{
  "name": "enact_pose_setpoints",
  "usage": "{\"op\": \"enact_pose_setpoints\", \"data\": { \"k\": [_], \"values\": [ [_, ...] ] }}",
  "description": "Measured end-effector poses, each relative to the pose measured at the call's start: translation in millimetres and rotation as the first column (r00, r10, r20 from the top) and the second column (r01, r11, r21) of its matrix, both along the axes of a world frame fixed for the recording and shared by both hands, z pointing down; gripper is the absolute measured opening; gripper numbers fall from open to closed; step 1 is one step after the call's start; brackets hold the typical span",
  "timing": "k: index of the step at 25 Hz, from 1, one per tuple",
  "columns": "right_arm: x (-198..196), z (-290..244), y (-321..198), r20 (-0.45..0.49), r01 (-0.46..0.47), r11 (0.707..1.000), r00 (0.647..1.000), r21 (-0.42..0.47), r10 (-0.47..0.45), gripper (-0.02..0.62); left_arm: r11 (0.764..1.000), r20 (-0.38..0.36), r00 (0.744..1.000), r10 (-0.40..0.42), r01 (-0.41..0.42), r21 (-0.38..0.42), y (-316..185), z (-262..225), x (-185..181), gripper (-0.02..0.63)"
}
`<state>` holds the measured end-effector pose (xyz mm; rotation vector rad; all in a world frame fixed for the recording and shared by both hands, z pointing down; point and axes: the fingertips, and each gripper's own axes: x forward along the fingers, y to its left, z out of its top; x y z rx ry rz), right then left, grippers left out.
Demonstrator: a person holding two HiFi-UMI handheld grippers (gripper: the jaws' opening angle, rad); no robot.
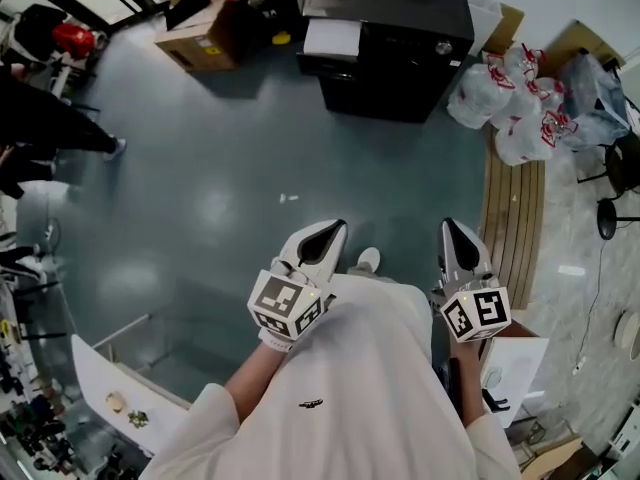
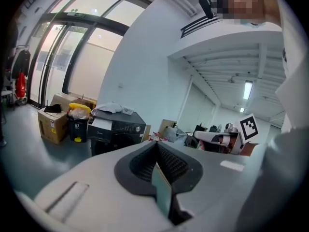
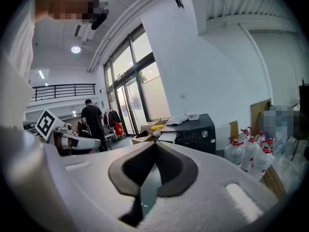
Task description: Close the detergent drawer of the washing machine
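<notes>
One detergent drawer is standing open on the one black washing machine. It is jutting out white from the upper left of the front, and its length is running straight out from the machine's face toward the person holding the tools. The machine is sitting at the far side of the room, well apart from both tools.

Two tools are hovering side by side over the floor, pointing toward the machine. The left tool is closed with nothing in it, its dark pads pressing together. The right tool is likewise pressed closed and empty.

Two cardboard boxes are sitting left of the machine, with one black bin holding something yellow beside them. Clear water jugs with red caps are huddling to its right, too bunched for counting, next to a slatted wooden pallet.

The floor is shining grey-green. Tall glass doors are letting daylight in, and a person in black is standing at the left.
</notes>
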<state>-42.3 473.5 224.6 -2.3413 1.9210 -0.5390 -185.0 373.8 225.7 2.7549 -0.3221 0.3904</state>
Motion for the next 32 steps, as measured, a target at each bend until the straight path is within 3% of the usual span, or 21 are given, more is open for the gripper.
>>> {"op": "enact_pose_setpoints", "data": {
  "k": [5,16,24,32],
  "values": [
    [26,7,5,0.028,-0.019,1.0,0.999,0.025,0.018,-0.008,1.0,0.034,0.999,-0.004,0.003,0.012,3,3,17,0.018],
    [67,23,3,0.08,-0.04,0.999,0.996,-0.007,0.04,-0.008,1.0,0.07,0.997,-0.023,0.024,-0.004,-9,9,45,0.018],
    [83,20,-44,0.032,0.007,0.999,0.999,-0.041,-0.005,-0.008,0.999,0.042,0.998,-0.042,0.043,-0.026,-55,17,72,0.018],
    [124,8,-111,0.006,0.006,0.998,1.0,-0.062,-0.006,-0.008,0.997,0.005,0.998,-0.059,0.059,-0.049,-129,8,109,0.018]
  ]
}}
